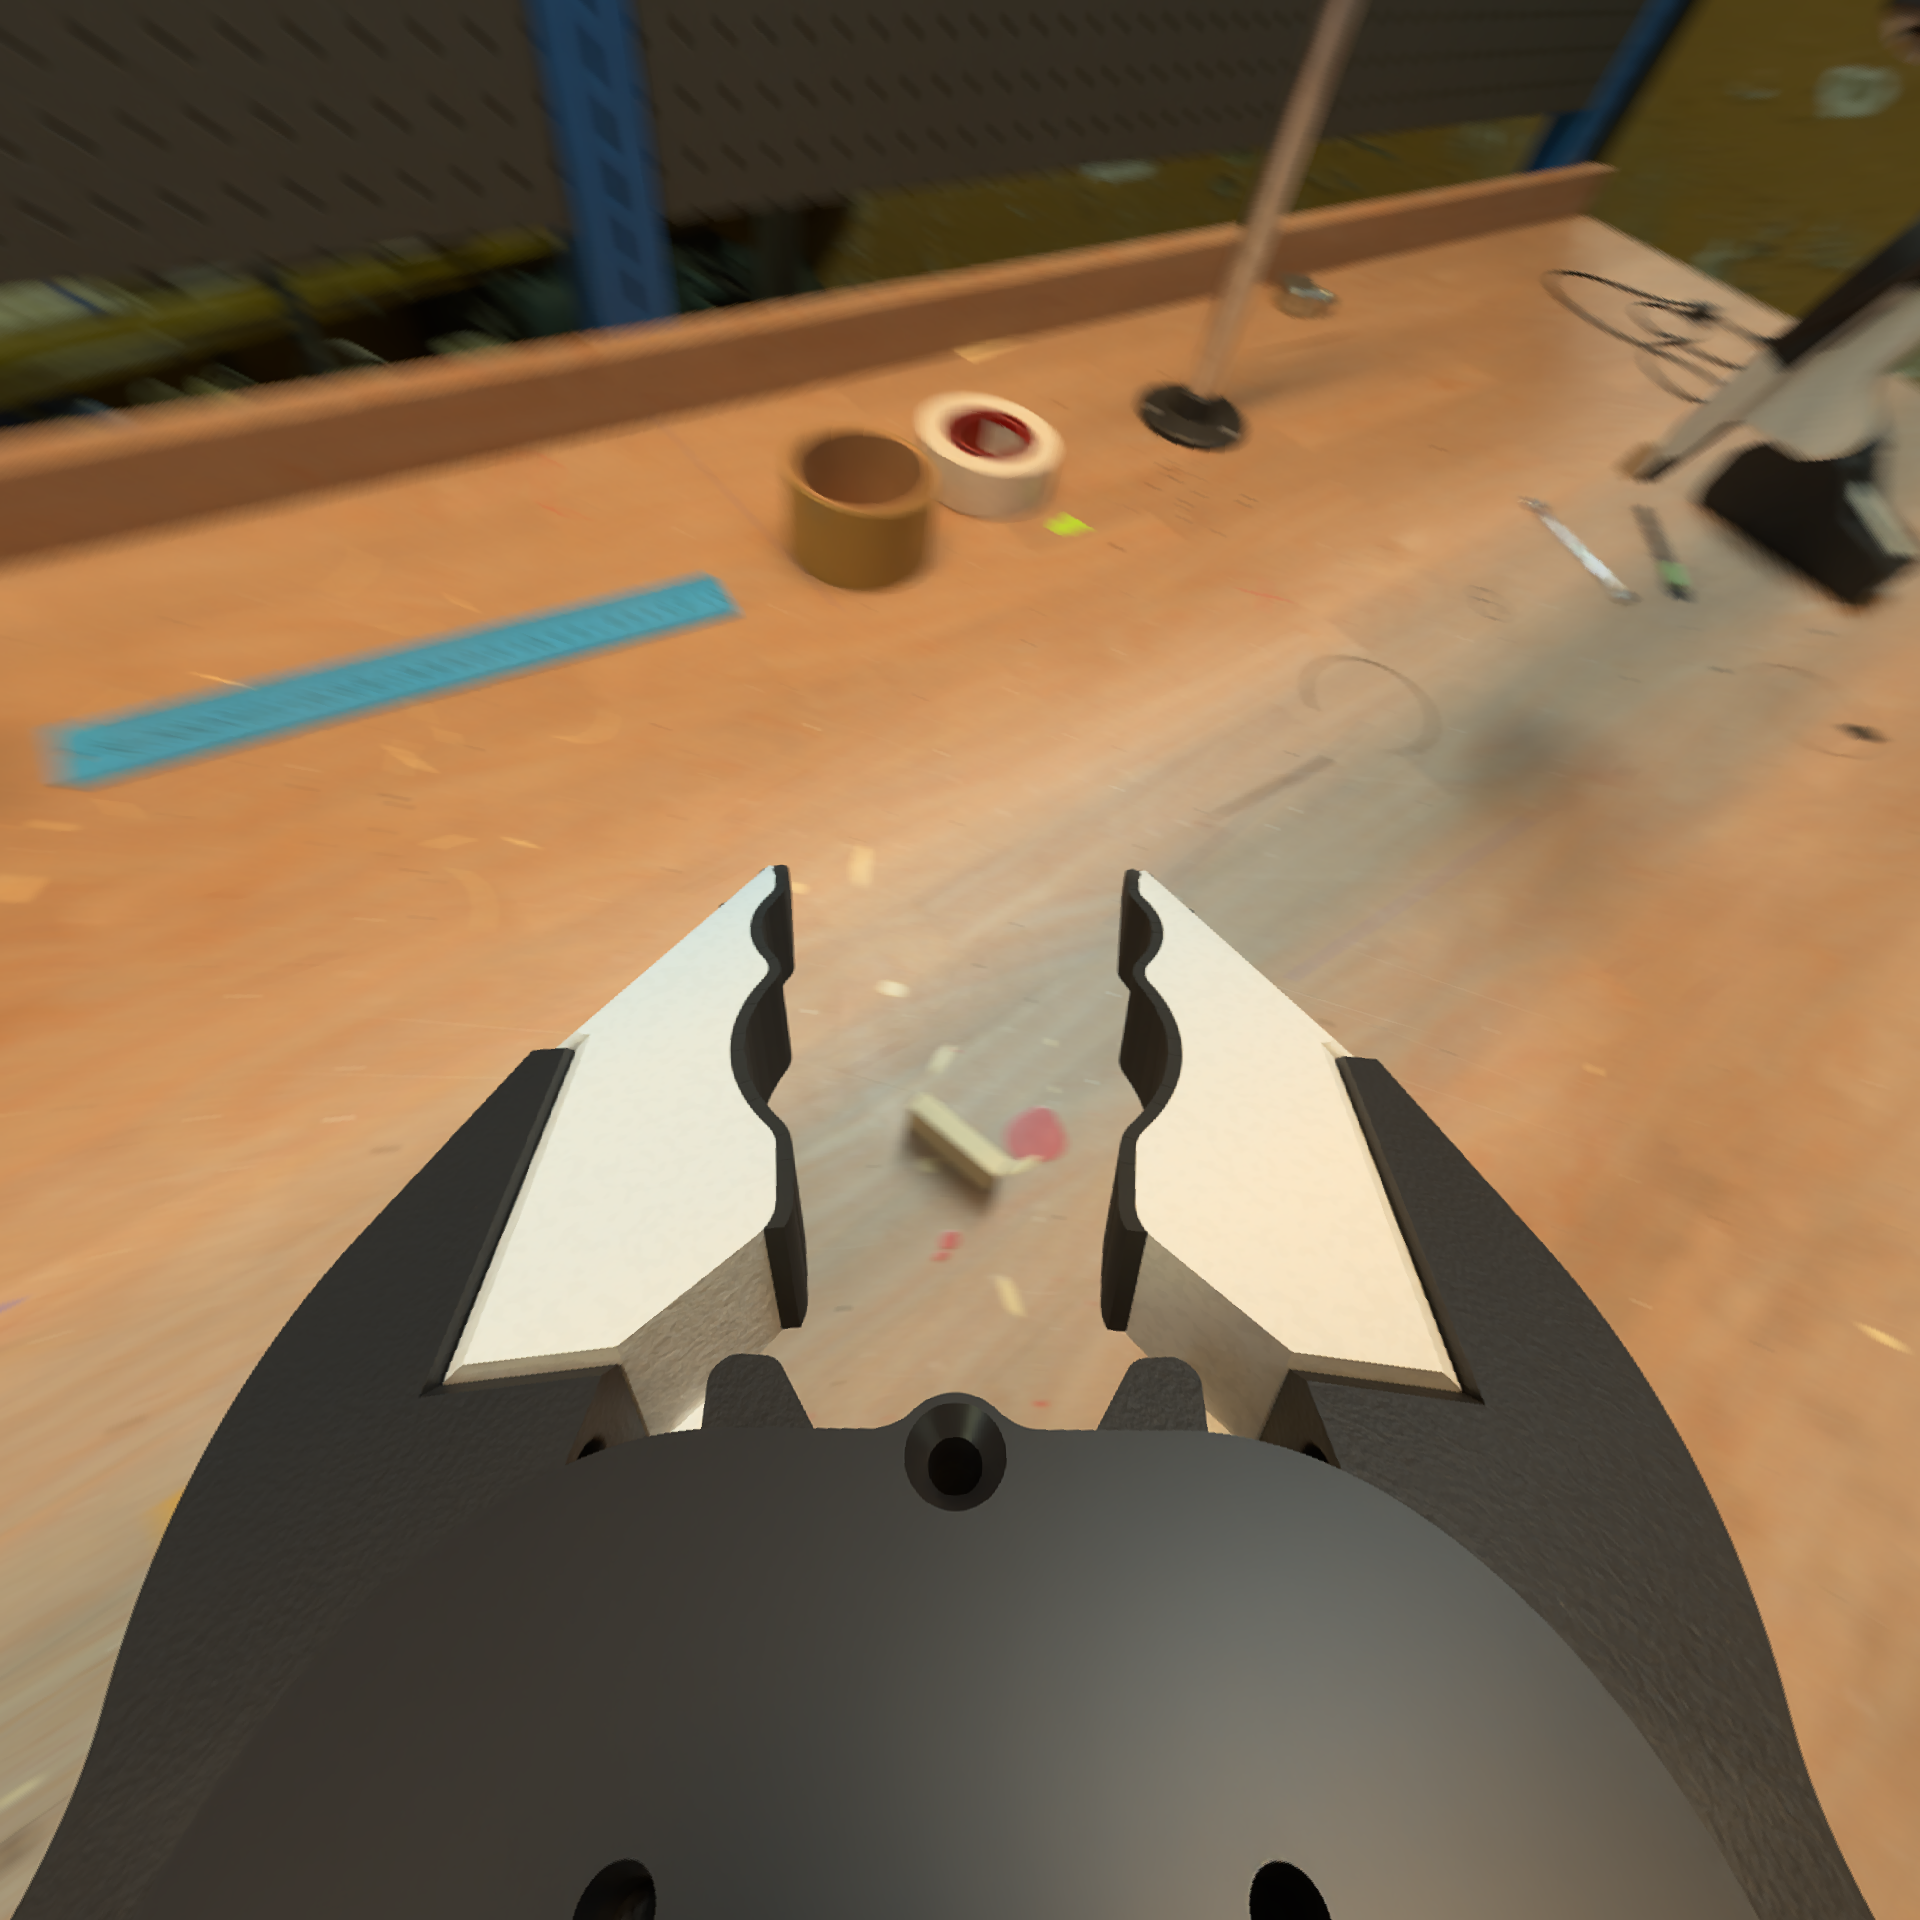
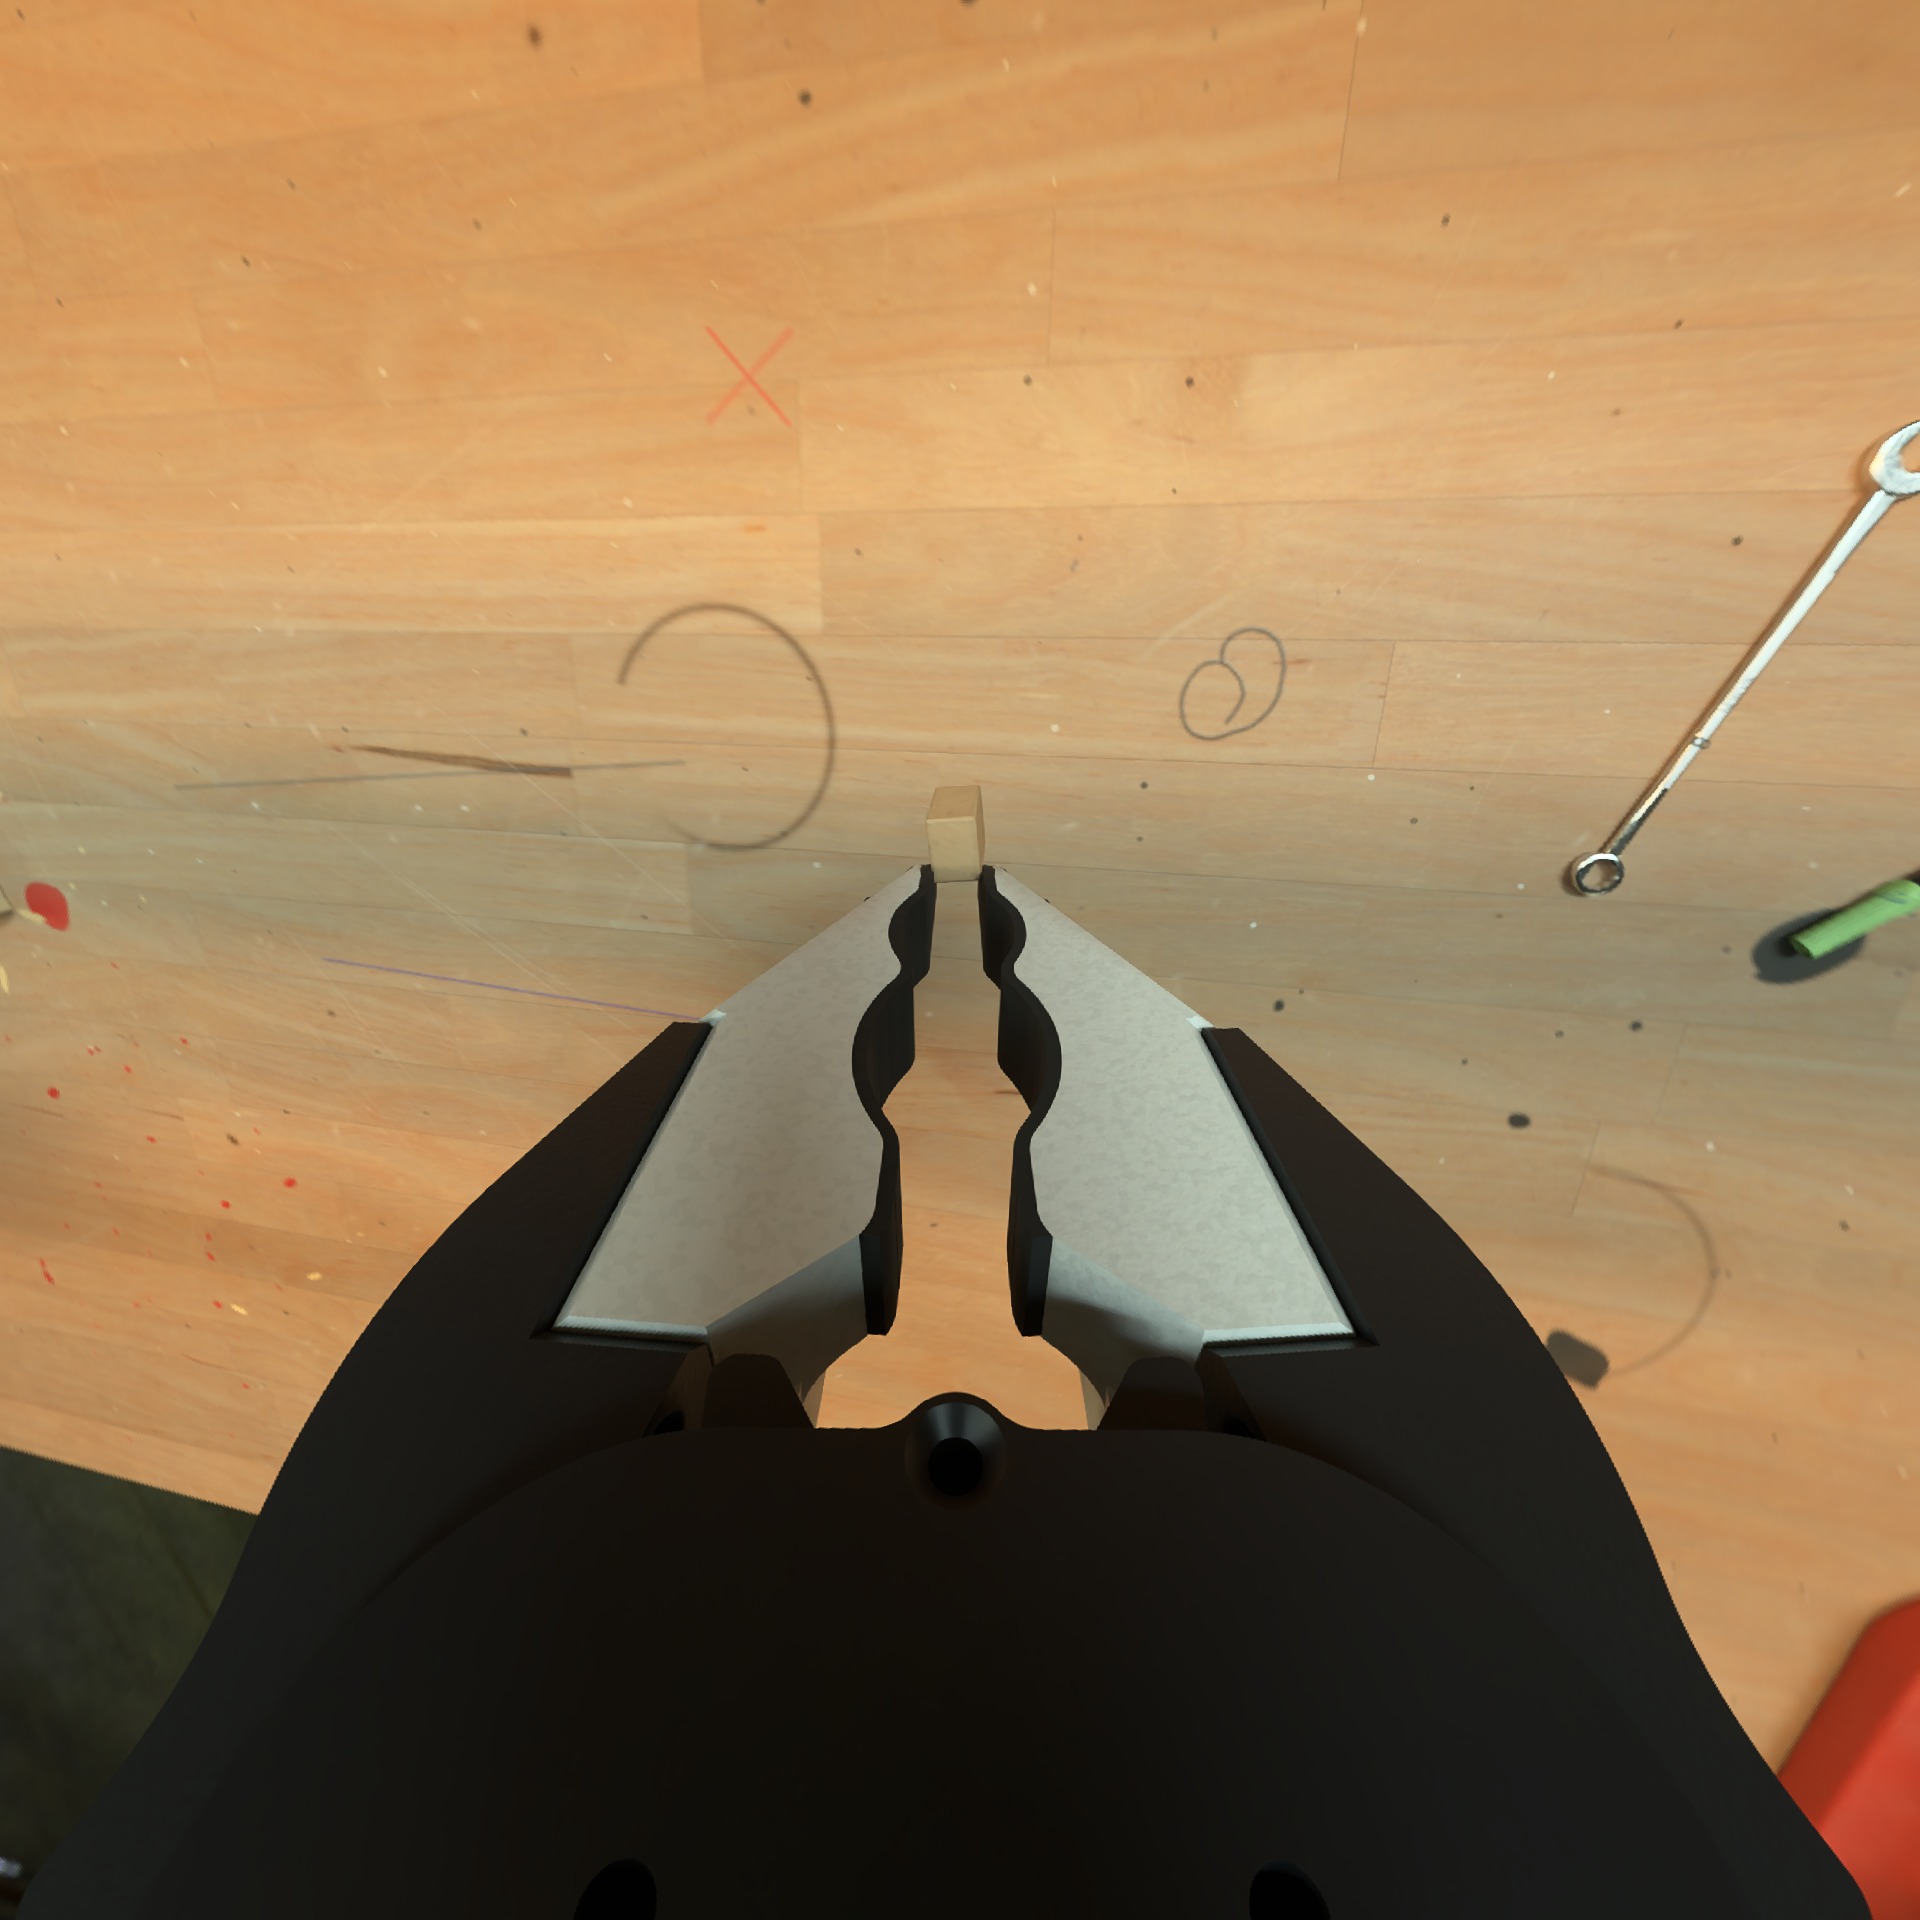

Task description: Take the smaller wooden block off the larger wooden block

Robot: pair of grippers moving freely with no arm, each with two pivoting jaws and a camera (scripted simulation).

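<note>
My right gripper is shut on the smaller wooden block, a pale cube pinched at the very fingertips and held above the wooden workbench. My left gripper is open and empty above the bench. Below it, between its fingers, a pale flat wooden piece that looks like the larger block lies on the bench beside a red paint spot. The right gripper also shows far off at the upper right of the left wrist view.
A blue ruler, a brown cardboard ring, a tape roll and a stick on a black base lie toward the back ledge. A wrench, a green marker and a red object are on the right. The bench edge is at lower left.
</note>
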